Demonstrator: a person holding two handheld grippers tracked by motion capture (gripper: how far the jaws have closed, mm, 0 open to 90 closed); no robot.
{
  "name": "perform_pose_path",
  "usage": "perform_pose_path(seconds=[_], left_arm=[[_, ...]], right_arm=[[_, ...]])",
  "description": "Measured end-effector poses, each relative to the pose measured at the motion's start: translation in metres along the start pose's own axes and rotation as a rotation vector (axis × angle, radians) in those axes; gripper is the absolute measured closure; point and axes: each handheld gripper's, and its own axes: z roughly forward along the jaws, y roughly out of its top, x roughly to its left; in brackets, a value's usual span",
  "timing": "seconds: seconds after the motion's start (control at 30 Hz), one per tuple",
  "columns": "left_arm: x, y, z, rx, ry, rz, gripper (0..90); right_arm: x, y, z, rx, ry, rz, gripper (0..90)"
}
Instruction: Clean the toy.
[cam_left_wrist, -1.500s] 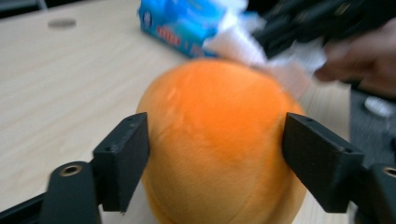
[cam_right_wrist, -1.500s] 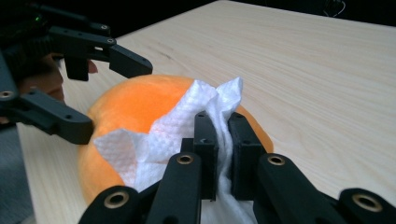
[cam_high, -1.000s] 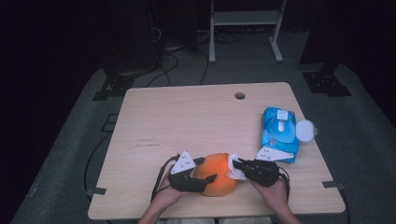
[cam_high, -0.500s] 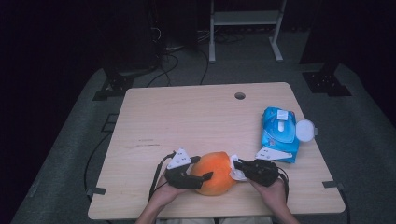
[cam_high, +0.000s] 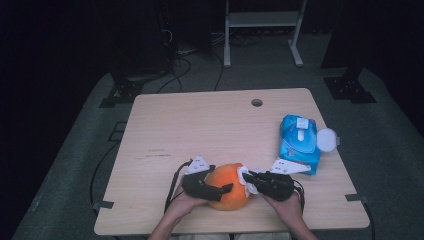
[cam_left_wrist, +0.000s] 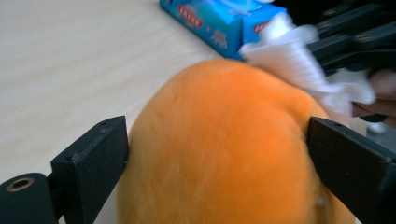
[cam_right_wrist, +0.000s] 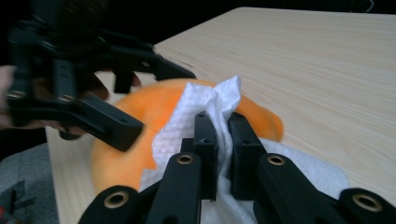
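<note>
Left tongs (cam_left_wrist: 215, 158) having just been opening — now spread wide either side of the orange plush ball (cam_high: 229, 186), pads beside its flanks rather than squeezing. Right tongs (cam_right_wrist: 223, 140) pinching a white wipe (cam_right_wrist: 205, 112) against the ball's top. Sitting at lower centre of the worktop (cam_high: 200, 125), blue wipe pack (cam_high: 299, 142) at right — probably re-gripping between wiping strokes.

Dim, soft-focus frames (dark surroundings, blurred close-ups)
</note>
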Motion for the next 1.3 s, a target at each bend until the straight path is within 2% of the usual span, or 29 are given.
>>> perform_pose_path(seconds=[0.03,0.07,0.13,0.17,0.2,0.27,0.3,0.4,0.43,0.53,0.6,0.67,0.8,0.83,0.87,0.97,1.1,1.2,1.3], left_arm=[[-0.002,0.0,0.0,0.005,0.008,0.02,16.9],[-0.007,0.002,-0.001,-0.001,0.031,0.058,22.4],[-0.02,0.005,-0.001,-0.054,0.093,0.145,30.6],[-0.025,0.006,0.0,-0.069,0.123,0.182,31.9],[-0.033,0.007,0.001,-0.095,0.165,0.245,32.6],[-0.041,0.007,0.002,-0.117,0.21,0.324,32.6],[-0.043,0.006,0.003,-0.115,0.213,0.343,32.1],[-0.044,0.004,0.002,-0.09,0.183,0.342,27.6],[-0.042,0.005,0.001,-0.084,0.167,0.329,23.9],[-0.033,0.006,-0.005,-0.063,0.114,0.257,15.6],[-0.027,0.006,-0.007,-0.051,0.097,0.218,13.0],[-0.021,0.005,-0.009,-0.029,0.076,0.16,10.1],[-0.014,0.003,-0.009,-0.011,0.047,0.106,11.3],[-0.015,0.003,-0.009,-0.006,0.055,0.115,14.3],[-0.018,0.003,-0.008,-0.005,0.071,0.149,21.3],[-0.03,0.004,-0.006,-0.054,0.13,0.233,28.9],[-0.047,0.006,0.0,-0.074,0.142,0.31,27.8],[-0.047,0.007,-0.001,-0.061,0.123,0.307,20.2],[-0.037,0.008,-0.01,-0.079,0.073,0.246,13.9]], right_arm=[[0.0,0.001,0.0,-0.006,0.006,0.001,82.4],[0.001,0.001,0.001,-0.007,0.007,0.0,82.4],[0.002,0.004,0.0,-0.022,0.003,-0.006,82.5],[0.002,0.006,-0.001,-0.027,-0.001,-0.001,82.5],[0.002,0.007,-0.002,-0.032,-0.005,0.0,82.4],[0.002,0.009,-0.005,-0.052,-0.011,0.006,82.4],[0.001,0.01,-0.006,-0.059,-0.011,0.01,82.3],[0.0,0.007,-0.004,-0.048,-0.013,0.008,82.3],[0.0,0.005,-0.003,-0.036,-0.008,0.006,82.4],[0.005,-0.001,0.001,-0.007,-0.007,-0.016,82.8],[0.009,-0.001,0.002,0.006,-0.007,-0.045,82.9],[0.011,-0.001,0.001,0.017,-0.009,-0.062,83.0],[0.012,-0.001,0.002,0.021,-0.004,-0.065,83.0],[0.012,-0.001,0.002,0.02,-0.006,-0.064,83.0],[0.012,0.0,0.003,0.019,-0.011,-0.06,82.9],[0.013,0.004,0.001,0.008,-0.019,-0.055,82.8],[0.009,0.013,-0.005,-0.039,-0.035,-0.051,82.7],[0.005,0.012,-0.006,-0.032,-0.035,-0.042,82.7],[0.005,0.006,-0.003,-0.005,-0.033,-0.042,82.9]])
